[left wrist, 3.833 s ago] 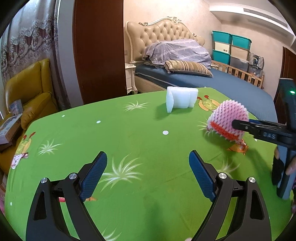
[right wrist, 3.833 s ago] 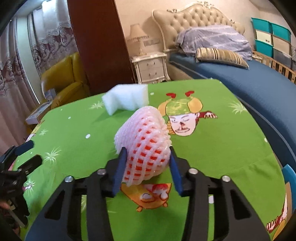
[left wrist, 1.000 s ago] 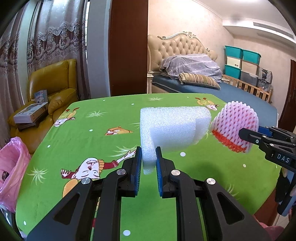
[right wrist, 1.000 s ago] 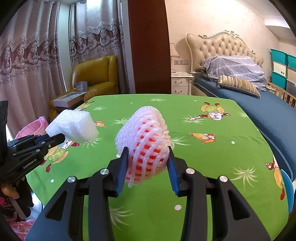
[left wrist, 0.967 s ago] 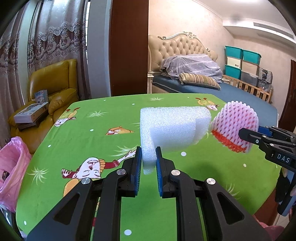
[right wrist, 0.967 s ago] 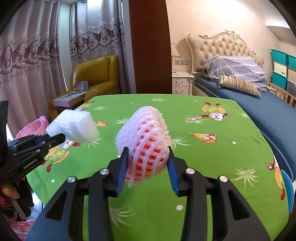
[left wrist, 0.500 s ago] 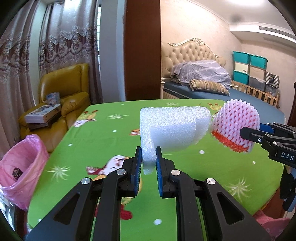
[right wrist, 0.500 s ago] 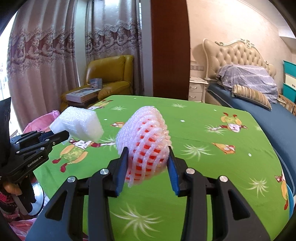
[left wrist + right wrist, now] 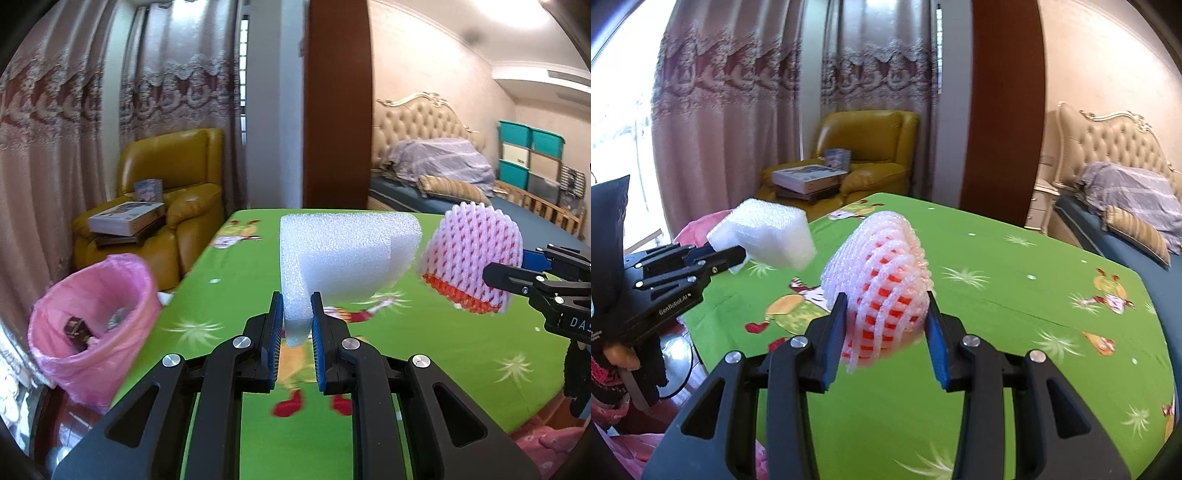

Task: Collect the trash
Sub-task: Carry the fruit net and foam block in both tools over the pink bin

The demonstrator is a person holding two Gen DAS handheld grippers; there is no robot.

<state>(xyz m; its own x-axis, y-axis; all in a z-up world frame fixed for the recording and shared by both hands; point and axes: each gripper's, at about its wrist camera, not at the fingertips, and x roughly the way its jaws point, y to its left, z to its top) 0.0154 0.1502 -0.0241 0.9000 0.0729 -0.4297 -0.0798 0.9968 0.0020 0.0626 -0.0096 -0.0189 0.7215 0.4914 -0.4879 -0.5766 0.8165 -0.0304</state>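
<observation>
My left gripper (image 9: 296, 314) is shut on a thin edge of a white foam block (image 9: 343, 258) and holds it above the green tablecloth (image 9: 424, 332). The same foam block (image 9: 764, 232) shows at the left of the right wrist view, in the left gripper (image 9: 738, 254). My right gripper (image 9: 886, 317) is shut on a pink and red foam fruit net (image 9: 882, 291), also lifted off the table. That fruit net (image 9: 472, 258) appears at the right of the left wrist view, held by the right gripper (image 9: 495, 275). A pink-lined trash bin (image 9: 92, 321) stands on the floor beyond the table's left edge.
A yellow armchair (image 9: 166, 195) with boxes (image 9: 125, 219) on it sits behind the bin, in front of curtains. A brown door panel (image 9: 338, 110) and a bed (image 9: 443, 181) lie beyond the table. A gloved hand (image 9: 620, 358) holds the left gripper's handle.
Both grippers, still holding their pieces, have swung left across the table. The pink bin has come into fuller view in the left wrist view, and the curtains and armchair now fill the background.
</observation>
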